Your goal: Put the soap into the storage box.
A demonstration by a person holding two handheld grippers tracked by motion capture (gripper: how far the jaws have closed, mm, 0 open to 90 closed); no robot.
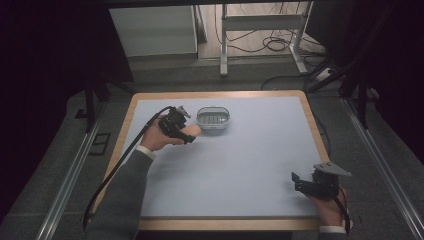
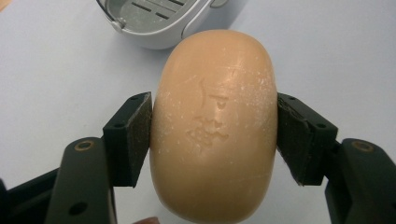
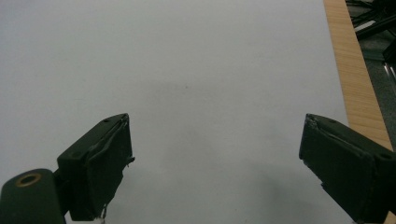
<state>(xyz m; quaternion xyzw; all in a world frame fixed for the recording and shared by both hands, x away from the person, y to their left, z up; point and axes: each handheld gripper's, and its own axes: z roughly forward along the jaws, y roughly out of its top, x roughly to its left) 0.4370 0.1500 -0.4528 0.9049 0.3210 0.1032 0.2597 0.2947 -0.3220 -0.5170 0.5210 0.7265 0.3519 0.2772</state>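
Note:
A tan oval bar of soap (image 2: 215,126) sits between the jaws of my left gripper (image 2: 215,137), both pads pressing its sides. In the high view the left gripper (image 1: 186,131) holds the soap (image 1: 192,130) just left of a small grey soap dish (image 1: 214,119) with a slotted floor. The dish's rim (image 2: 159,28) lies right beyond the soap in the left gripper view. My right gripper (image 1: 300,181) rests near the table's front right corner. Its jaws stand wide apart in the right gripper view (image 3: 215,163), with nothing between them.
The table has a pale blue-grey top (image 1: 240,160) with a wooden border (image 1: 220,223). The wooden edge (image 3: 355,70) runs close along the right gripper's right side. A black cable (image 1: 115,170) trails from the left gripper over the left edge.

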